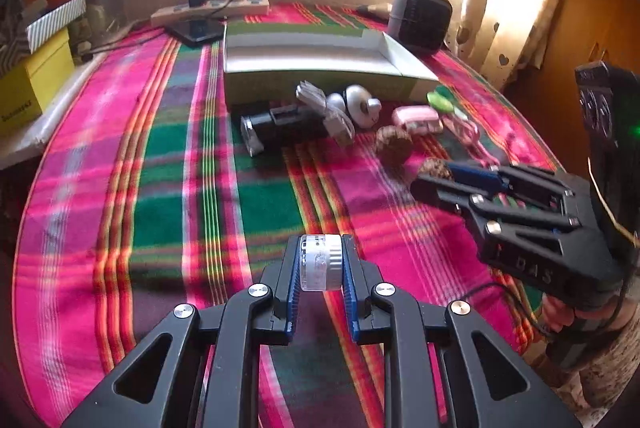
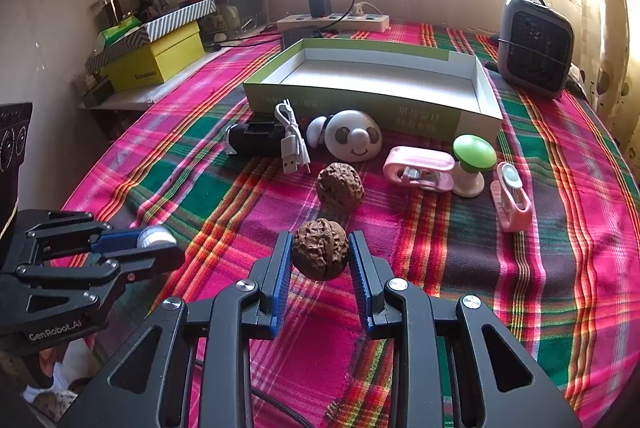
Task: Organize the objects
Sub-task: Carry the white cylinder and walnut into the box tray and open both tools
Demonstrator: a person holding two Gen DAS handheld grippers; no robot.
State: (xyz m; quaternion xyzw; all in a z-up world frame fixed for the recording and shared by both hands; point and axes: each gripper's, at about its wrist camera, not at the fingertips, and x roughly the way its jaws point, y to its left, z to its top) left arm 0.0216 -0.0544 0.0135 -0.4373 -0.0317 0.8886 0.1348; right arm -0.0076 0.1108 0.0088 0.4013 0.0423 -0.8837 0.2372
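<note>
Nearest, the left hand-held gripper (image 1: 321, 264) clamps a small clear cylinder (image 1: 321, 262); the right hand-held gripper (image 2: 320, 254) clamps a walnut (image 2: 320, 249). Green box (image 2: 472, 107) at the counter's far edge holds nothing (visibly). Second walnut (image 2: 340, 186), panda toy (image 2: 354, 135) and cable (image 2: 292, 139) remain outside: barely begun, I judge.

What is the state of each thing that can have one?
Left gripper: shut on a small clear jar.
Right gripper: shut on a walnut.
Second walnut: loose on the cloth.
Box: open, nothing inside.
Charger: plugged into the strip.
</note>
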